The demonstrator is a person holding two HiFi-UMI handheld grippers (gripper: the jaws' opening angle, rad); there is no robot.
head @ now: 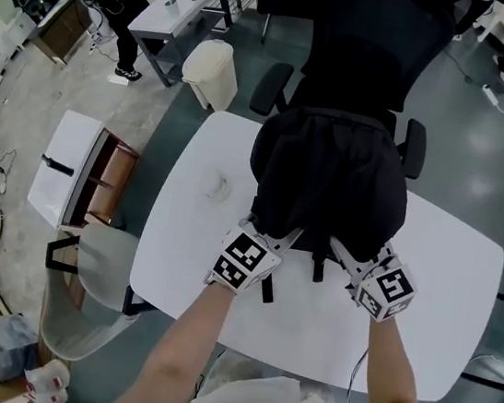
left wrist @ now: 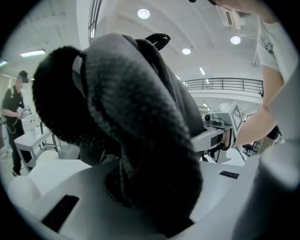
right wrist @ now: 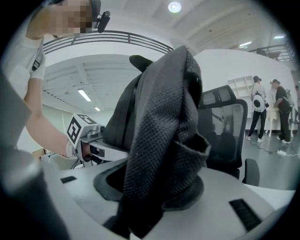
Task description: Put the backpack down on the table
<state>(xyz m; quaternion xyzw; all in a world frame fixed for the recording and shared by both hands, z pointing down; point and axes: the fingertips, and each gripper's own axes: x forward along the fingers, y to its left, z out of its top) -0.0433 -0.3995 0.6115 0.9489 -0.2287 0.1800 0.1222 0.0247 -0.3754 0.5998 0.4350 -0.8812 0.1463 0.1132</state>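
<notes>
Ceiling lamps [left wrist: 144, 13] are lighting everything evenly and brightly — fisheye edges are darkening, and the near backpack [left wrist: 140, 117] is blurring.

Black woven-fabric backpack [left wrist: 174, 101] crowds the close view.
The left gripper [left wrist: 149, 206] has its pale jaws clamped on what looks like the backpack's padded strap [left wrist: 140, 126].

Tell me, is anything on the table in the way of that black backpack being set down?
Nothing visible is. The backpack hangs over the white table; only a small pale scrap lies clear to its left. Beneath the bag is hidden.
</notes>
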